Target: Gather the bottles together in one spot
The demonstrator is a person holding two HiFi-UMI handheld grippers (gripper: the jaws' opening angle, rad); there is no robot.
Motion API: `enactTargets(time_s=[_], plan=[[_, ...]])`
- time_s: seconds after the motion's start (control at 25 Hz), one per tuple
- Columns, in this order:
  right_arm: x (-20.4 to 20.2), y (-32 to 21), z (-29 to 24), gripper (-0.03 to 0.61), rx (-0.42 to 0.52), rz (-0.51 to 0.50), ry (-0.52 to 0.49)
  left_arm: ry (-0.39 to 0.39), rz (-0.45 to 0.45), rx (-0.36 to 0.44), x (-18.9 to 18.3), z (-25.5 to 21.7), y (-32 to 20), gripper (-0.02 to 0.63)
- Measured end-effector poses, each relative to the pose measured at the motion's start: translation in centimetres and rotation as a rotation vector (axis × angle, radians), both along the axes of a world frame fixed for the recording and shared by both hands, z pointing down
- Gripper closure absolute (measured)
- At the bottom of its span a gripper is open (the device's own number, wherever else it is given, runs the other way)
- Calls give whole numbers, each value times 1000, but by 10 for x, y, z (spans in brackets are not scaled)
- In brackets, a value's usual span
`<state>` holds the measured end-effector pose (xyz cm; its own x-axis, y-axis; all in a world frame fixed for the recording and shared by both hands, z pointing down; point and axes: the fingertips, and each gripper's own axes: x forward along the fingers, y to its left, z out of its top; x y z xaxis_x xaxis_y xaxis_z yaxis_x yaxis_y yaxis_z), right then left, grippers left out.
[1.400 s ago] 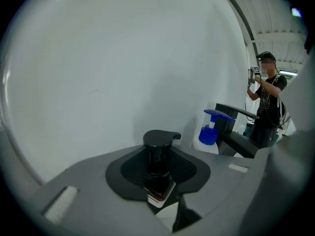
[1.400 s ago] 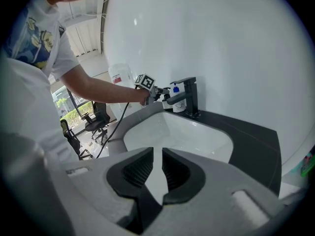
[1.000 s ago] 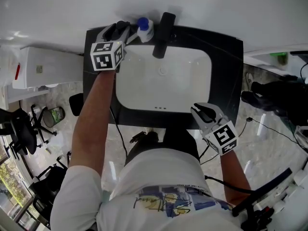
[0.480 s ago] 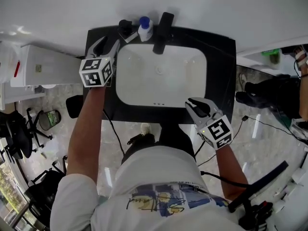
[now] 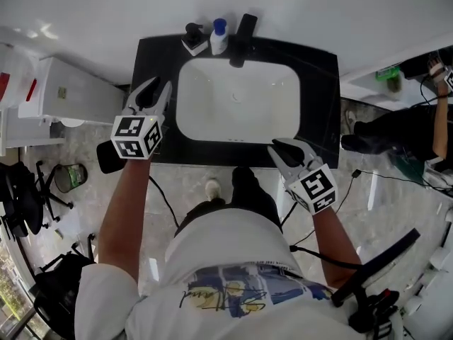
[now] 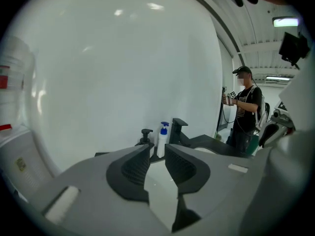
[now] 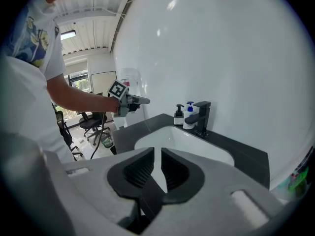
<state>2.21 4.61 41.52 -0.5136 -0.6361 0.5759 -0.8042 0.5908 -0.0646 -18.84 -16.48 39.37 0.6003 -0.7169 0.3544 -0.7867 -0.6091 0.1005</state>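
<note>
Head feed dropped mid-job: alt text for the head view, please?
Two bottles, a black pump bottle and a white bottle with a blue cap, stand side by side left of the faucet behind the sink. The left gripper, jaws closing on nothing, and the right gripper hover empty near the counter's front.

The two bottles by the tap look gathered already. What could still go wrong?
The black pump bottle and the white bottle stand close together at the back rim of the basin; nudging one could tip either into it. The tap is beside them; the left gripper, jaws closing on nothing, might knock it reaching in.
</note>
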Motion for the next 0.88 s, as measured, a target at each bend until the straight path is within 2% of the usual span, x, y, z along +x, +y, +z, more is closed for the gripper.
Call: enactTargets(time_s=[0.12,0.24,0.36,0.44,0.6,0.88], plan=[[-7,13,-7,538,26,7,9,25,22,10,-4,-16,39,568],[-14,27,-16,546,55,19,16,24,85,29,1,-29,82,609],[-22,41,-28,554,90,33,20,-1,164,49,8,-38,122,611],[-26,50,-35,562,113,46,25,8,198,43,10,-44,146,611],[-39,64,-49,577,160,70,24,19,260,5,11,-51,189,612],[-53,88,-70,577,226,117,3,47,386,-124,18,-42,264,612]])
